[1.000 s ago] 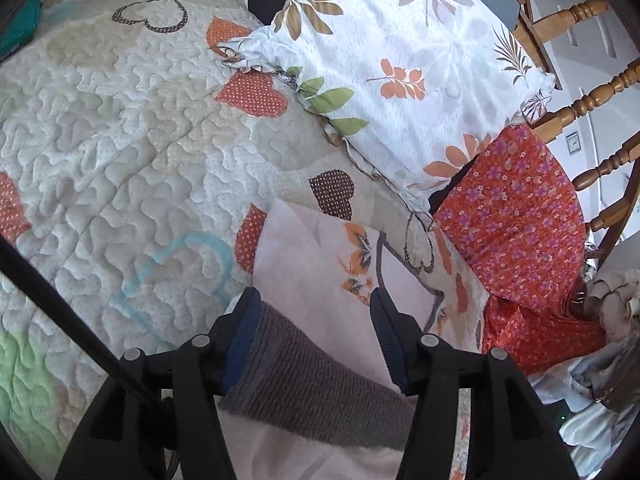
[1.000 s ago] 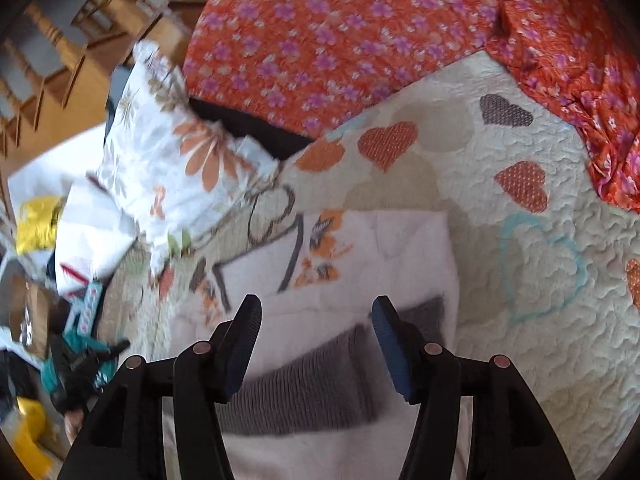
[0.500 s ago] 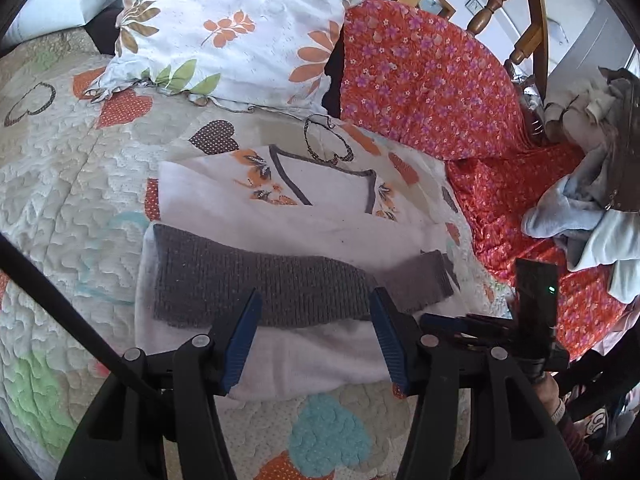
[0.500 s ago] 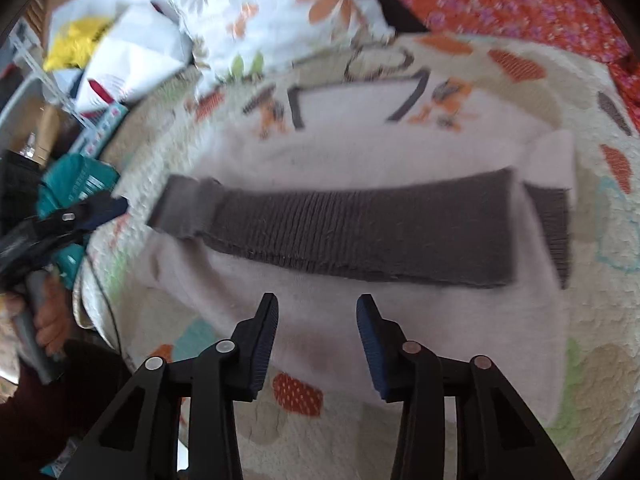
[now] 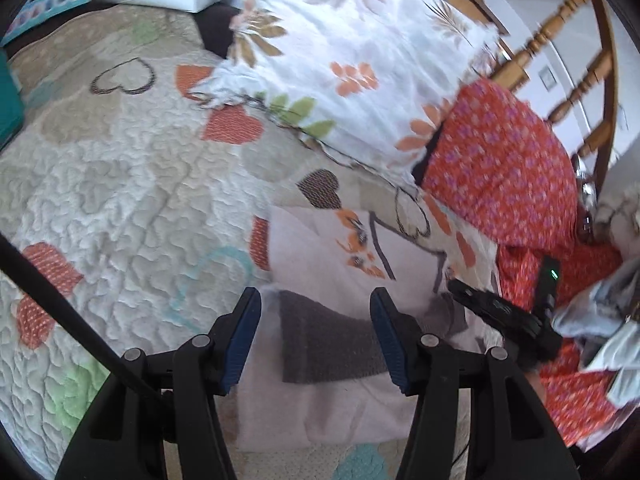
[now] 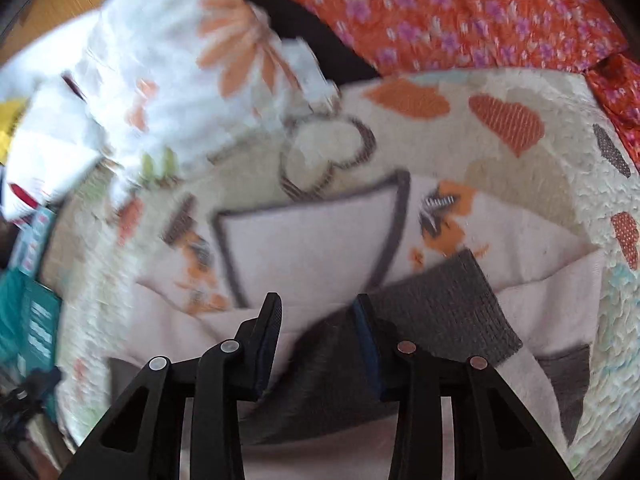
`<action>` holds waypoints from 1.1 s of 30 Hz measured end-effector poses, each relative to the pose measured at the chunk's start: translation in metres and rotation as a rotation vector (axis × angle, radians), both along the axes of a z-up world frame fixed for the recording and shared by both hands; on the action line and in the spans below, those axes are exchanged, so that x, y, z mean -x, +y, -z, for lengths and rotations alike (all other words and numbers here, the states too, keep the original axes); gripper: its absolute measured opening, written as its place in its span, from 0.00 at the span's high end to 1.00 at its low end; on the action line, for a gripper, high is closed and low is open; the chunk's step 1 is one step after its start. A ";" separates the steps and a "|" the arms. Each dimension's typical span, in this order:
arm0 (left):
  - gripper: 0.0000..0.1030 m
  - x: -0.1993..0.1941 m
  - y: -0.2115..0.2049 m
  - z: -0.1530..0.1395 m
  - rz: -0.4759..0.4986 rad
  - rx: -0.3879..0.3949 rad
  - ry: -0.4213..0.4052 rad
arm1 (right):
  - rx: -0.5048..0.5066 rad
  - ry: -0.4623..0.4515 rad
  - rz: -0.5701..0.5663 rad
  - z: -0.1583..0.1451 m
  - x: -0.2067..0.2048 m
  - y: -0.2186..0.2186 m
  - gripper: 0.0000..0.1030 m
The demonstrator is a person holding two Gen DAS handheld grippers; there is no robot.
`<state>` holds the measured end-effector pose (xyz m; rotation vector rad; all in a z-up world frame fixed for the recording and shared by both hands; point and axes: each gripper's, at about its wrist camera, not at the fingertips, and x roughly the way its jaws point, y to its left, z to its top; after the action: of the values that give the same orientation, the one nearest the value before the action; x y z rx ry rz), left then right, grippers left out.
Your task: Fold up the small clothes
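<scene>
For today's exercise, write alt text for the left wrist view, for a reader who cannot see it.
An open left gripper hovers over a pale pink garment with a grey ribbed band, lying on a heart-patterned quilt. A floral pillow and an orange flowered cloth lie beyond, and the right gripper reaches in from the right.

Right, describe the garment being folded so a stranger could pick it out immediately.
Start from the heart-patterned quilt covering the bed, then look just in front of the white floral pillow. There lies a pale pink sweater, flat on the quilt. Its grey ribbed band, grey neckline trim and orange prints set it apart from the red flowered cloth beside it.
</scene>
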<state>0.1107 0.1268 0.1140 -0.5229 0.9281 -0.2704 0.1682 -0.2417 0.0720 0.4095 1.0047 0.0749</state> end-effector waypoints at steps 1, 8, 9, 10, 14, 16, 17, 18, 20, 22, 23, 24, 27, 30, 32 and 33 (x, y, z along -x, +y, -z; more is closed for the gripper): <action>0.47 0.000 0.006 -0.001 -0.019 0.009 0.001 | -0.002 -0.020 -0.016 -0.009 0.006 0.004 0.60; 0.45 0.003 0.027 -0.008 -0.072 0.063 -0.005 | -0.012 -0.005 -0.351 -0.031 0.068 0.089 0.60; 0.44 0.005 0.028 -0.009 -0.077 0.061 -0.011 | -0.020 0.014 -0.394 -0.025 0.074 0.103 0.60; 0.44 0.006 0.029 -0.011 -0.081 0.055 -0.017 | -0.019 0.031 -0.427 -0.019 0.078 0.115 0.60; 0.44 0.008 0.035 -0.014 -0.113 0.034 -0.034 | 0.152 0.095 -0.504 0.009 0.069 0.169 0.60; 0.43 0.007 0.038 -0.014 -0.123 0.040 -0.031 | 0.188 0.113 -0.504 0.017 0.051 0.182 0.60; 0.43 0.007 0.040 -0.013 -0.126 0.046 -0.029 | 0.222 0.111 -0.495 0.020 0.037 0.189 0.60; 0.43 0.006 0.041 -0.013 -0.129 0.050 -0.028 | 0.255 0.105 -0.484 0.022 0.022 0.195 0.60; 0.43 0.005 0.044 -0.012 -0.134 0.049 -0.026 | 0.293 0.092 -0.451 0.023 -0.006 0.205 0.60; 0.43 0.004 0.046 -0.011 -0.140 0.045 -0.025 | 0.362 0.069 -0.402 0.024 -0.032 0.211 0.60; 0.43 0.004 0.047 -0.011 -0.143 0.041 -0.024 | 0.418 0.060 -0.371 0.026 -0.044 0.212 0.59; 0.43 0.003 0.047 -0.010 -0.144 0.038 -0.022 | 0.462 0.061 -0.338 0.026 -0.055 0.211 0.59; 0.43 0.003 0.047 -0.008 -0.138 0.040 -0.013 | 0.380 0.029 -0.271 0.003 -0.060 0.185 0.57; 0.43 0.005 0.045 -0.007 -0.124 0.040 -0.010 | 0.292 -0.008 -0.262 -0.027 -0.040 0.144 0.43; 0.42 0.007 0.041 -0.007 -0.116 0.030 -0.010 | 0.333 -0.016 -0.237 -0.039 -0.017 0.101 0.40; 0.41 0.008 0.039 -0.006 -0.112 0.025 -0.009 | 0.345 -0.008 -0.216 -0.040 -0.007 0.085 0.39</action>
<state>0.1027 0.1660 0.1200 -0.5944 0.8846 -0.1828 0.1755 -0.1568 0.1117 -0.0157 1.0289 0.0954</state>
